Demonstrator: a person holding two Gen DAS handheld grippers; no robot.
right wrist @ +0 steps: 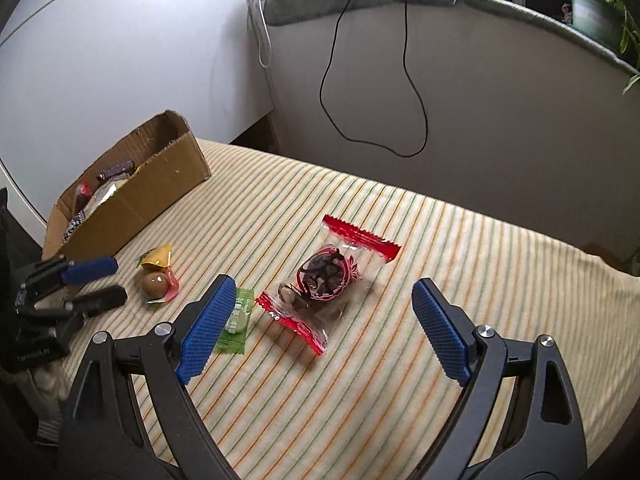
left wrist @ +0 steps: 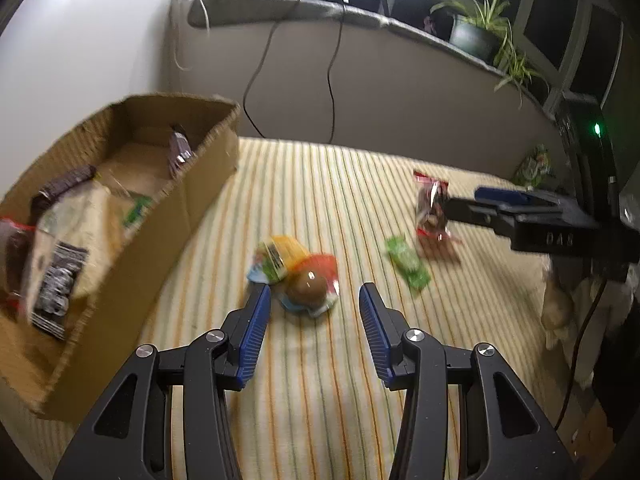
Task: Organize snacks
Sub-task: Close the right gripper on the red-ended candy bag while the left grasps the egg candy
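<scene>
Left claw (left wrist: 312, 300): spread wide, holding nothing, low over the striped cloth (left wrist: 320, 380), its fingers either side of the ball candy (left wrist: 308, 286).

Right claw (right wrist: 320, 316): spread wide, holding nothing, above the red packet (right wrist: 326, 280).

Ball candy: brown sphere in a clear wrapper with red, yellow and blue ends, lying on the cloth near the box (left wrist: 188, 220).

Red packet: clear with red crimped ends and dark contents, flat on the cloth.

Green candy (right wrist: 236, 320): small wrapped piece just beside the red packet, on its box side, partly behind a right claw finger (right wrist: 204, 328).

Box: open cardboard, at the cloth's edge beside the white wall; inside it lie several packets (left wrist: 68, 232), dark and pale, not told apart.

Another green packet (left wrist: 534, 166): far edge of the cloth, blurred.

Plant (left wrist: 480, 28): potted, on the ledge behind.
</scene>
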